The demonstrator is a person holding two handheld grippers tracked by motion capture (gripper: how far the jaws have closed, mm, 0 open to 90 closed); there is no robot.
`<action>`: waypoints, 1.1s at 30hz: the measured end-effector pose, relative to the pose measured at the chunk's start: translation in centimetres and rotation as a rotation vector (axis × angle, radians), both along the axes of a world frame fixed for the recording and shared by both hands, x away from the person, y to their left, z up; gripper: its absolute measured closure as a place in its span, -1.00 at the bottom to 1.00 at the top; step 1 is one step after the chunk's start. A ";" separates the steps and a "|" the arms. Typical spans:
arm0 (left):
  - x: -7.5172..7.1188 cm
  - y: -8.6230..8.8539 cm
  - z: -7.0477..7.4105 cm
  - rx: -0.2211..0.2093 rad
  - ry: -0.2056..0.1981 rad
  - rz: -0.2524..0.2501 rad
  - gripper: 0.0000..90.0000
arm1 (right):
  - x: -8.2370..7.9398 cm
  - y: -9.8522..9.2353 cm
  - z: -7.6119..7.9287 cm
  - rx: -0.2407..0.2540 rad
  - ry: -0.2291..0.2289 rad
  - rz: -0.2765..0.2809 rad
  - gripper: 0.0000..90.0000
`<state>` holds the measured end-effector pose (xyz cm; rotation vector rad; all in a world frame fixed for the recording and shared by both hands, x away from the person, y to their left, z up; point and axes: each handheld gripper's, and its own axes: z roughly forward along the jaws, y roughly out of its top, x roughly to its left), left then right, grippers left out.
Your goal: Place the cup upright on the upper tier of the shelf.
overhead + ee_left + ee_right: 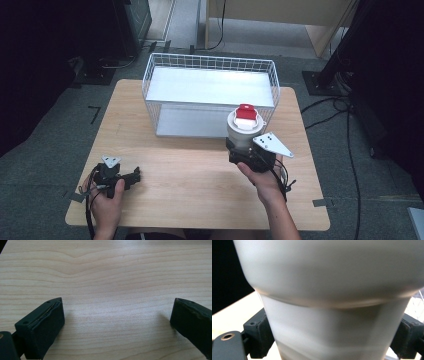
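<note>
A white cup [243, 131] with a red and white lid [245, 114] is held upright above the table, in front of the wire basket [210, 75]. My right gripper [248, 154] is shut on the cup's lower body. In the right gripper view the cup [329, 312] sits between both black jaws, very close and blurred. My left gripper [131, 178] rests low at the table's front left, open. In the left gripper view its fingers [42, 327] stand wide apart over bare wood with nothing between them.
The white wire basket stands at the back middle of the wooden table [190, 170], with a white shelf inside. Cables [345, 125] run over the grey floor at the right. Dark stands flank the table at the back.
</note>
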<state>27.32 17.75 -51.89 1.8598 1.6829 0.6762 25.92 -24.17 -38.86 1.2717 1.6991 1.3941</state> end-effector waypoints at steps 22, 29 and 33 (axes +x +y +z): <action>0.0 0.0 0.0 -0.001 -0.001 -0.003 -1.00 | 4.4 3.3 5.7 0.002 -0.108 0.014 -0.76; 0.1 0.0 0.0 0.000 -0.001 -0.006 -1.00 | 6.0 3.8 7.1 0.008 -0.126 0.005 -0.76; 0.1 0.0 0.0 0.000 -0.001 -0.006 -1.00 | 7.1 4.1 7.6 0.009 -0.128 0.003 -0.76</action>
